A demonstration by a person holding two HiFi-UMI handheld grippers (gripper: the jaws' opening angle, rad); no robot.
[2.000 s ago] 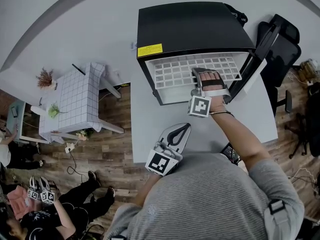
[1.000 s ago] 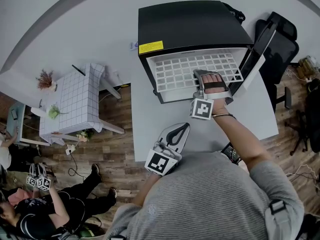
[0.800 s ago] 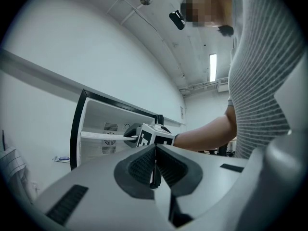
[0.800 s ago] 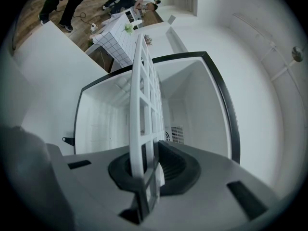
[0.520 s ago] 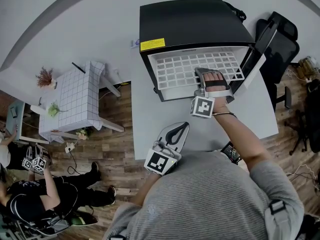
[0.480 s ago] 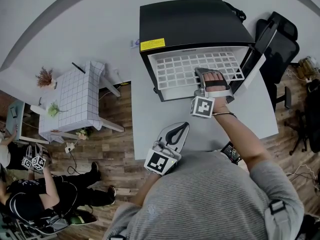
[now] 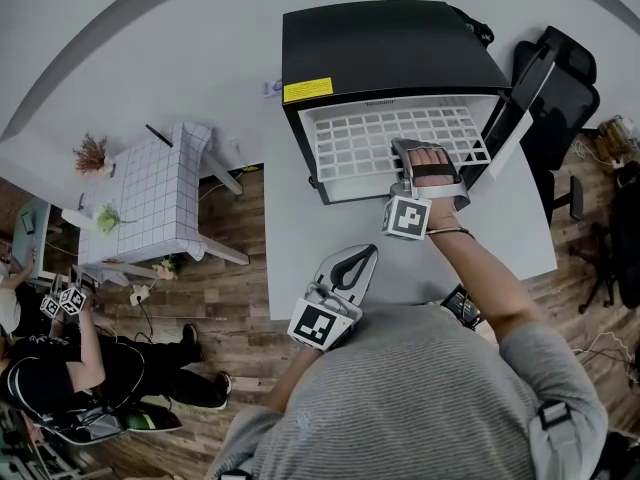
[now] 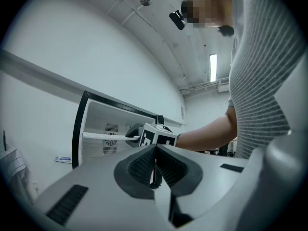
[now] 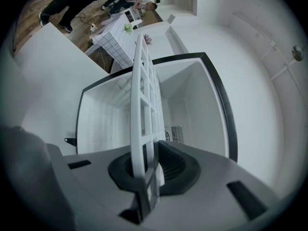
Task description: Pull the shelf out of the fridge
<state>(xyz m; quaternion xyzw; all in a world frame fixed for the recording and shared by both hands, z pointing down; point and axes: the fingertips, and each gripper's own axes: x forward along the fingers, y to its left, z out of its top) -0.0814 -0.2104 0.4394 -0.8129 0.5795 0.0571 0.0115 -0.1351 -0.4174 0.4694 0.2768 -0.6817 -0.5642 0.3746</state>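
A black mini fridge stands open on the grey table. Its white grid shelf juts part way out of the opening. My right gripper is shut on the shelf's front edge, right of the middle. In the right gripper view the shelf runs edge-on between the pads into the white fridge interior. My left gripper hangs near the table's front edge, apart from the fridge, shut with nothing in it. The left gripper view shows its jaws closed together, with the shelf edge-on beyond.
The fridge door stands open at the right, with a black office chair behind it. A small white grid-topped table stands on the wooden floor at the left. A person with other grippers sits at the lower left.
My right gripper has kept its hold on the shelf, which has barely shifted. My left gripper has stayed in place. The person at the lower left has moved about.
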